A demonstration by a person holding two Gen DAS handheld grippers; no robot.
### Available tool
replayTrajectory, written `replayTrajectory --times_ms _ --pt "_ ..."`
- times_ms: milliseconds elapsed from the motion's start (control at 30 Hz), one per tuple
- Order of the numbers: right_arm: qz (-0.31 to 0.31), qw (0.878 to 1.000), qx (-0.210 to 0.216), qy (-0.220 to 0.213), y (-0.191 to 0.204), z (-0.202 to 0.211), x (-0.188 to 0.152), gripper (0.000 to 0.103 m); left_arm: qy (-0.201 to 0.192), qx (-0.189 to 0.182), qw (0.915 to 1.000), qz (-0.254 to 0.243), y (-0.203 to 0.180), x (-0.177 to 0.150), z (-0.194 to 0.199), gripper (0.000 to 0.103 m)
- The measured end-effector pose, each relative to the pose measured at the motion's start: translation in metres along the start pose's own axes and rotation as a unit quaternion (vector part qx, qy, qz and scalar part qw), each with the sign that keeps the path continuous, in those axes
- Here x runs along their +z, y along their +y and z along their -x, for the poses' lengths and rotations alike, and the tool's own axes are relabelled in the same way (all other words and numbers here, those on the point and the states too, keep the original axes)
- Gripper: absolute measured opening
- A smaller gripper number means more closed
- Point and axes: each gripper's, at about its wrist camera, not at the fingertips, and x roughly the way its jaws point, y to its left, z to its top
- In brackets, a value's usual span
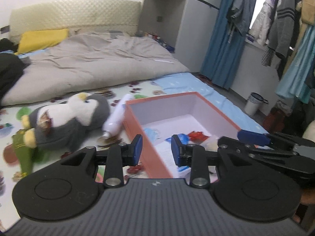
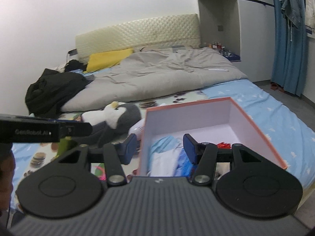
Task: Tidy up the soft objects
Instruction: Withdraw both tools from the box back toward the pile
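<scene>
A grey and white plush penguin (image 1: 67,118) lies on the patterned bed sheet, left of an open orange box (image 1: 137,125) with a white inside. The box holds blue, white and red soft items (image 1: 195,135). A white bottle-shaped object (image 1: 116,120) lies between penguin and box. My left gripper (image 1: 156,150) is open and empty, hovering over the box's near left wall. In the right wrist view the penguin (image 2: 114,118) and box (image 2: 254,125) show again; my right gripper (image 2: 159,147) is open and empty, straddling the box's left wall above a blue item (image 2: 163,143).
A grey duvet (image 1: 94,64) and a yellow pillow (image 1: 41,39) lie further up the bed. A green item (image 1: 23,153) lies by the penguin's feet. Dark clothes (image 2: 53,90) are heaped on the left. A white bin (image 1: 254,104) and hanging clothes (image 1: 279,25) stand right.
</scene>
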Motion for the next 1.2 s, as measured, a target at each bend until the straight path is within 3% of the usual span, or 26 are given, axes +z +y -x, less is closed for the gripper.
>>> replayTrajectory --times_ms 200,567,800,1200 --pt "0.011 1.0 0.024 -0.014 0.031 0.013 -0.015 0.055 -0.006 0.02 0.9994 0.026 0.027 -0.026 0.026 0.037" --pt "0.02 0.998 0.058 0.005 0.075 0.02 -0.054 0.055 0.005 0.058 0.9968 0.054 0.053 -0.088 0.063 0.037" --pt "0.028 0.997 0.067 0.029 0.097 0.021 -0.081 0.055 0.018 0.067 0.9944 0.08 0.072 -0.124 0.075 0.037" --pt "0.033 0.992 0.095 0.078 0.123 0.011 -0.12 0.055 0.035 0.105 0.9879 0.109 0.107 -0.158 0.08 0.037"
